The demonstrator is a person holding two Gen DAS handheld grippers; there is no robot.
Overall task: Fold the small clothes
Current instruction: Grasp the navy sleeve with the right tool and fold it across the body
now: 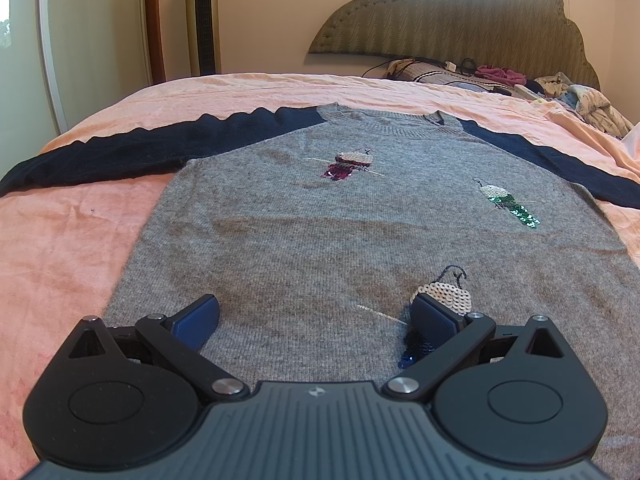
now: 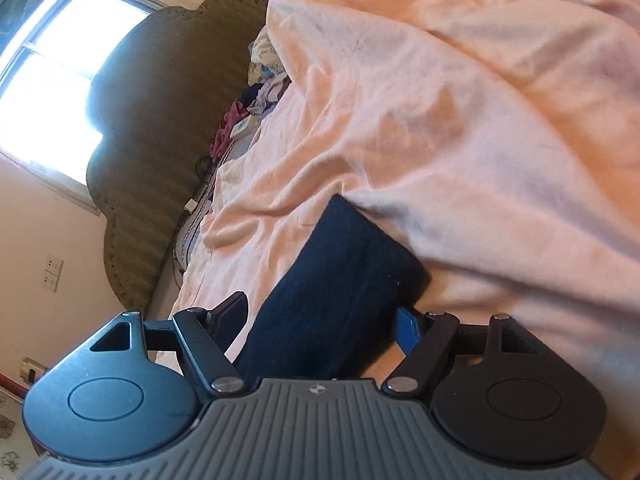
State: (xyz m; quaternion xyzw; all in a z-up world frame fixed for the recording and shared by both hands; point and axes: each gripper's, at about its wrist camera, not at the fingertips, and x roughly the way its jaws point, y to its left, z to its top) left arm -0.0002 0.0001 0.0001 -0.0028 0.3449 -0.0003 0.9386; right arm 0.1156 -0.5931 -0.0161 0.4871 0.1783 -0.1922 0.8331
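Note:
A grey knit sweater with navy sleeves lies flat, front up, on the pink bedspread; it has sequin bird patches. Its left sleeve stretches out to the side. My left gripper hovers open over the sweater's lower front, its right finger beside the lowest sequin patch, with nothing between the pads. In the rolled right wrist view, the cuff end of a navy sleeve lies on the bedspread between the fingers of my right gripper. Its jaws straddle the sleeve, and a sliver of bedspread shows beside the left finger.
At the head of the bed are an olive padded headboard, a heap of clothes, cables and a white remote. A tower fan stands by the wall. The bedspread bunches into high folds beyond the sleeve.

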